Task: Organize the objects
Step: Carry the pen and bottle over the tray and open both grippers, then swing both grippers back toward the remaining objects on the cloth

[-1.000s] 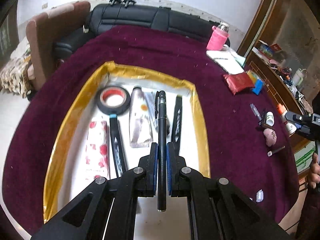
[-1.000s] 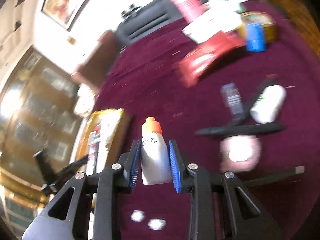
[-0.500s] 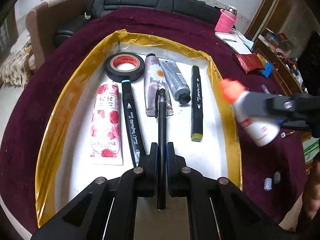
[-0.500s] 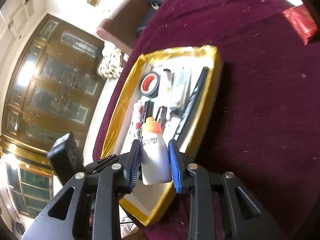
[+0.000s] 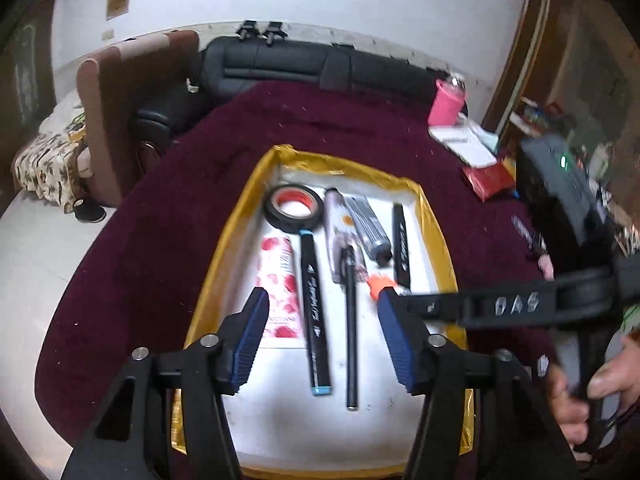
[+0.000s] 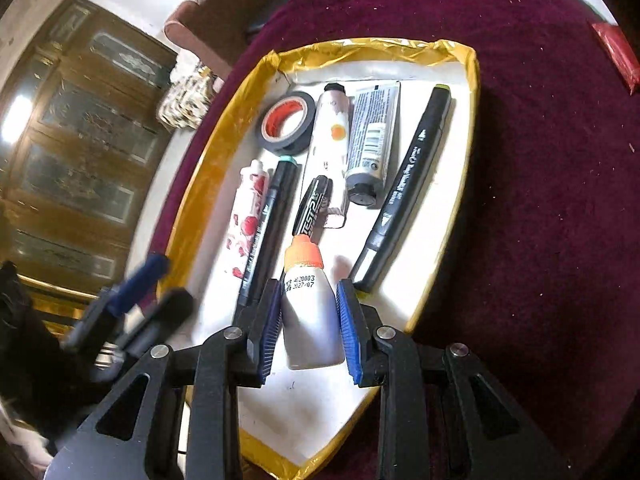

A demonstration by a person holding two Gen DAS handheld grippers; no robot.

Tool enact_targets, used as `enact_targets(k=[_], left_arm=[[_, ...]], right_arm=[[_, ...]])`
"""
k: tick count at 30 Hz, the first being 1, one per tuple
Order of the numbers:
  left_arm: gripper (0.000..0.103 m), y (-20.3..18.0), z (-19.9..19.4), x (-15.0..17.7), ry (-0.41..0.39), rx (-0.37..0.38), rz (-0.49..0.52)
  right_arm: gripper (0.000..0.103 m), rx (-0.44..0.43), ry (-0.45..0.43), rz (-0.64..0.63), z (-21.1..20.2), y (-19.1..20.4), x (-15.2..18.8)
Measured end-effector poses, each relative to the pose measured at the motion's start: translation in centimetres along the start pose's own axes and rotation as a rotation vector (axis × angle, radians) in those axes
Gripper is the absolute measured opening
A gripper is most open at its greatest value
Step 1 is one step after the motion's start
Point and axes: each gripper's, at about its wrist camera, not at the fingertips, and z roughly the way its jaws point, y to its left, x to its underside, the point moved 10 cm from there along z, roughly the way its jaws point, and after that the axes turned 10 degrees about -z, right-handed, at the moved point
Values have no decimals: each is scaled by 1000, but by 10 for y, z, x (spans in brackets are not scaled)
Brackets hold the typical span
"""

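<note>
Currently the left gripper [image 5: 320,334] hangs over the gold-edged tray [image 5: 224,256], its jaws opening and pads clear of everything. Black pen [image 5: 351,328] lies free on the white tray floor directly between and ahead of the pads, its far end resting on the daisy-print tube [image 5: 334,224]. Just left of it: teal-tipped marker [image 5: 314,312], then rose-print tube [image 5: 280,284] beside the left pad. Black tape roll [image 5: 293,207] sits further ahead.

Right gripper [image 6: 308,320] is clenched on the small white bottle [image 6: 310,320], orange cap pointing away, held over the near part of the tray. Ahead of its tips: pen cap end, grey tube [image 6: 370,140]; to their right, the second black marker [image 6: 408,184].

Risks, judged:
- Left gripper and right gripper crowd the same stretch of tray; in the left view the bottle cap sits right at the left gripper's right pad. A careless withdrawal could knock the bottle.
- Bottle is smooth and tapered; grip is low on the body. It may tip or roll onto the pen when freed.
- Free floor is narrow, between pen and second marker; a skewed placement would disturb the row.
</note>
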Motion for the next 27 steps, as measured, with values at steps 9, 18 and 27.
enact_targets(k=[9, 18, 27], left_arm=[[52, 25, 10, -2, 9, -2, -92], [56, 28, 5, -2, 0, 6, -112], [56, 16, -2, -3, -9, 17, -109]], right_arm=[[26, 107, 6, -75, 3, 6, 4], [27, 180, 8, -105, -5, 4, 8], [29, 147, -179, -31, -59, -20, 0]])
